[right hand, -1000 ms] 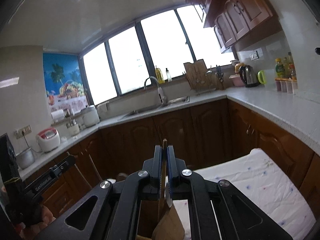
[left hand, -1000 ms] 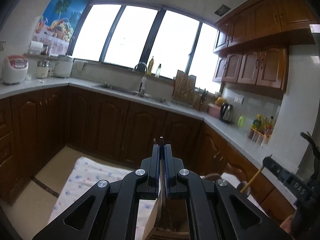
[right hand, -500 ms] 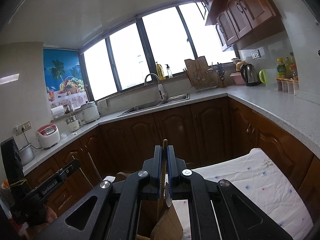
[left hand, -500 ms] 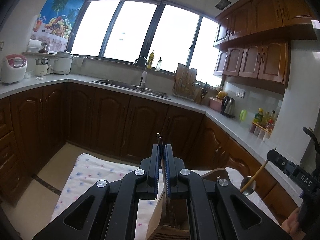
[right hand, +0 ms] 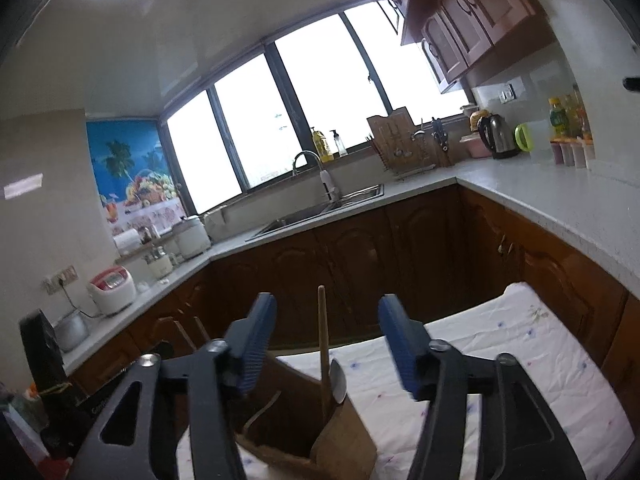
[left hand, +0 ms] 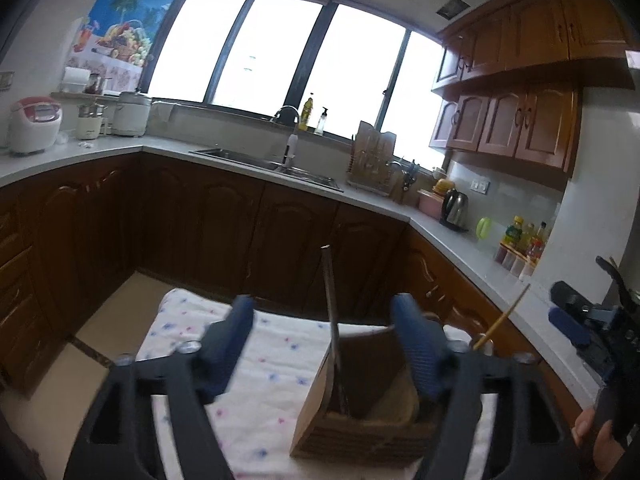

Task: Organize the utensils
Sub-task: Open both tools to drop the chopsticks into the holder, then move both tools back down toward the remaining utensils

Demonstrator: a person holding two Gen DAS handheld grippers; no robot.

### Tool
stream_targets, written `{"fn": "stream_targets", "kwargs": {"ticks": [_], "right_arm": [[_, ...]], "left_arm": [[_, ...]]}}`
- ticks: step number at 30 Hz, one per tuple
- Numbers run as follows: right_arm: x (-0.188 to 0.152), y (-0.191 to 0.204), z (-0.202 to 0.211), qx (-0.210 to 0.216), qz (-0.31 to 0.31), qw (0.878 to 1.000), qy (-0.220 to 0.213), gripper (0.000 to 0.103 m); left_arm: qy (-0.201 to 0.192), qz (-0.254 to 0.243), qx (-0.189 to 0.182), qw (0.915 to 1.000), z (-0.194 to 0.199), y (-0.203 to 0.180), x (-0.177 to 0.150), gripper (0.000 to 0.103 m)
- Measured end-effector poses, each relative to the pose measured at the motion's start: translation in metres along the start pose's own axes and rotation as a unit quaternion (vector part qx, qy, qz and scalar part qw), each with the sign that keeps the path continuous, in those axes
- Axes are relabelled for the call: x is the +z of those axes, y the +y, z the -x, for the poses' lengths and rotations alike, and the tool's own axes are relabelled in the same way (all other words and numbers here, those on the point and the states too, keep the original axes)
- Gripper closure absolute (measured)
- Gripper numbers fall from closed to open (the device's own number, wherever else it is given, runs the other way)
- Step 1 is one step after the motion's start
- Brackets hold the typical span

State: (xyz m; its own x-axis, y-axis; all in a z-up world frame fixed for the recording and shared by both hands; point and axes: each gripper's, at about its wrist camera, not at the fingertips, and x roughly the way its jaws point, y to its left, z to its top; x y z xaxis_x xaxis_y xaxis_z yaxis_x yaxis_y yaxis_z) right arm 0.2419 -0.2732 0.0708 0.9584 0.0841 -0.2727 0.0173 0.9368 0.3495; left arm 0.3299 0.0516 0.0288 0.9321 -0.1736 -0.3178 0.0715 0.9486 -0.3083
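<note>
A brown wooden utensil holder (left hand: 360, 412) stands on a white flowered cloth (left hand: 264, 364); it also shows in the right wrist view (right hand: 304, 436). My left gripper (left hand: 324, 344) is open just above it, and a dark thin utensil (left hand: 331, 320) stands upright in the holder between the fingers. My right gripper (right hand: 326, 344) is open above the holder, and a wooden-handled spoon (right hand: 323, 344) stands in it, free of the pads. The right gripper shows at the right edge of the left wrist view (left hand: 576, 320), next to a yellow stick (left hand: 500, 320).
Dark wooden cabinets (left hand: 224, 224) and a grey countertop (right hand: 560, 196) wrap around the room. A sink (left hand: 272, 164), a kettle (left hand: 454, 204), bottles (left hand: 520, 236) and a rice cooker (left hand: 34, 124) stand on the counter. The cloth-covered table (right hand: 500, 344) extends to the right.
Both grippers have opened and let go of their utensils, which now stand in the holder. Both views have tilted down slightly toward the holder.
</note>
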Motion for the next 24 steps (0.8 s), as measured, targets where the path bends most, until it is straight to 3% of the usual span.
{"fn": "stream_targets", "kwargs": {"ticks": [2,12,24], "right_arm": [[-0.003,-0.005,0.014,0.018,-0.016,1.000,-0.005,0.012],[-0.030,-0.019,0.088,0.007,-0.050,0.999,0.001,0.012],[-0.064,-0.025,0.134,-0.029,-0.045,0.998,0.046,0.012]], "left_arm": [[0.008,0.001,0.005,1.0000,0.014,0.002,-0.006,0.017],[0.064,0.009,0.024,0.9976,0.083,0.015,-0.025,0.017],[0.107,0.009,0.023,0.9940,0.146,0.019,-0.040,0.017]]}}
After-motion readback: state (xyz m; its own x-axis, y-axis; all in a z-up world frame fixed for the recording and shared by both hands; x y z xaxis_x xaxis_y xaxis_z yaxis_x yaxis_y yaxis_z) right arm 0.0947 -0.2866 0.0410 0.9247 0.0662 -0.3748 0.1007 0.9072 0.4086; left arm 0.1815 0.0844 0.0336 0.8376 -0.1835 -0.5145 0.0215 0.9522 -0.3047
